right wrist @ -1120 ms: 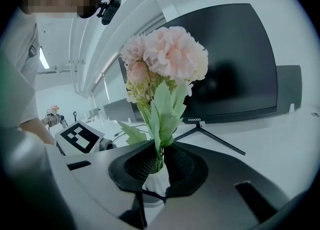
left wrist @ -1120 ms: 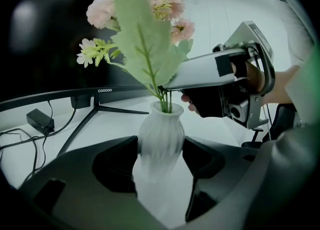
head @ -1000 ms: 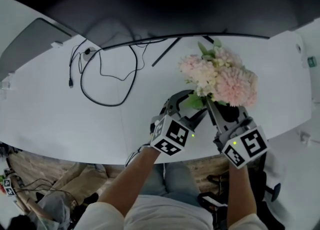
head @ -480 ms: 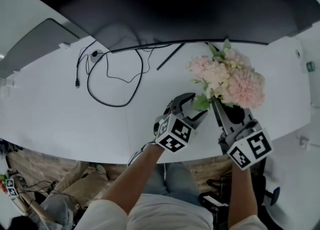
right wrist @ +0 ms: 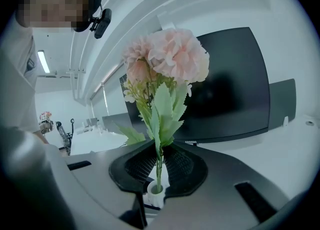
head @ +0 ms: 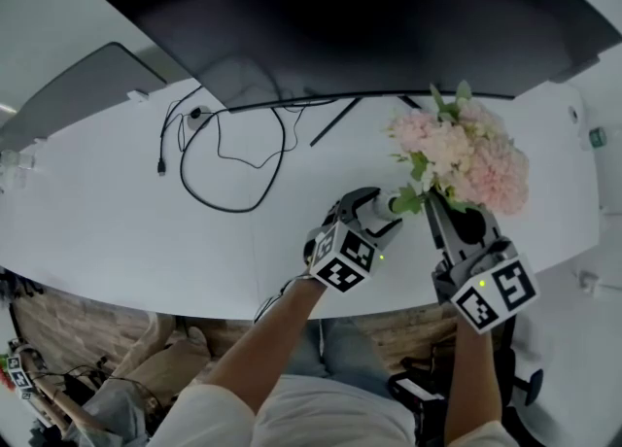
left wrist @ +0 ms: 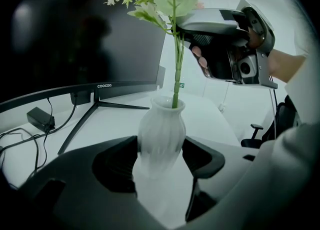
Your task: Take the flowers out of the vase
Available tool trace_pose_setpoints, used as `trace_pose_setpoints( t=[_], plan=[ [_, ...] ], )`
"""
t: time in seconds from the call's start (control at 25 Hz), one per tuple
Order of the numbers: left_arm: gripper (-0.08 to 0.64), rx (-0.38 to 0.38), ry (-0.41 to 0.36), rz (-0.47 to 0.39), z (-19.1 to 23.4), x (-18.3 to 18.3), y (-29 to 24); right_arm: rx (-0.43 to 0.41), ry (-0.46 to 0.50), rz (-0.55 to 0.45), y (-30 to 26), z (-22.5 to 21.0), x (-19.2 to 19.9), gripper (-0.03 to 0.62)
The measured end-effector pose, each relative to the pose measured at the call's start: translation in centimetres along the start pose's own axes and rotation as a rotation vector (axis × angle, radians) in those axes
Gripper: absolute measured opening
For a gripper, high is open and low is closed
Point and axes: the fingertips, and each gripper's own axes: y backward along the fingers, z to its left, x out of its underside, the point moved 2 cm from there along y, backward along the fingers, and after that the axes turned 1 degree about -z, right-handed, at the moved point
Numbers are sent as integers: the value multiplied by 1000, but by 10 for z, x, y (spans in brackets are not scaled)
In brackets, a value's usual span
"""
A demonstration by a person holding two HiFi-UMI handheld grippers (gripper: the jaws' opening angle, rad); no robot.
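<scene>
A bunch of pale pink flowers (head: 462,154) with green leaves rises on one thin green stem (left wrist: 176,69). The stem's lower end still stands in the mouth of a small white ribbed vase (left wrist: 161,134). My left gripper (left wrist: 160,159) is shut on the vase's belly, one pad on each side, and the vase (head: 382,207) stands on the white desk. My right gripper (head: 437,204) is shut on the stem (right wrist: 158,166) just above the vase's mouth (right wrist: 156,191). In the left gripper view the right gripper (left wrist: 200,26) reaches in from the right, high above the vase.
A wide dark monitor (head: 369,17) on a thin black stand (left wrist: 95,106) fills the back of the white desk (head: 117,231). Black cables (head: 224,158) and a power adapter (left wrist: 40,119) lie at the left. The desk's near edge runs just under my hands.
My right gripper has risen with the flowers, drawing the stem higher in the vase. The left gripper and the vase have stayed in place.
</scene>
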Motion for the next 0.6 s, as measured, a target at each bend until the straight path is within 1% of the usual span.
trace_pose_setpoints(
  t=[0.12, 0.28, 0.6],
  plan=[
    [284, 3, 7, 2, 5, 9, -3, 4, 6, -6, -4, 2, 0, 63],
    [284, 5, 10, 1, 4, 8, -1, 13, 5, -25, 3, 5, -12, 63],
    [284, 2, 28, 8, 15, 22, -1, 23, 4, -49, 3, 11, -18, 63]
  ],
)
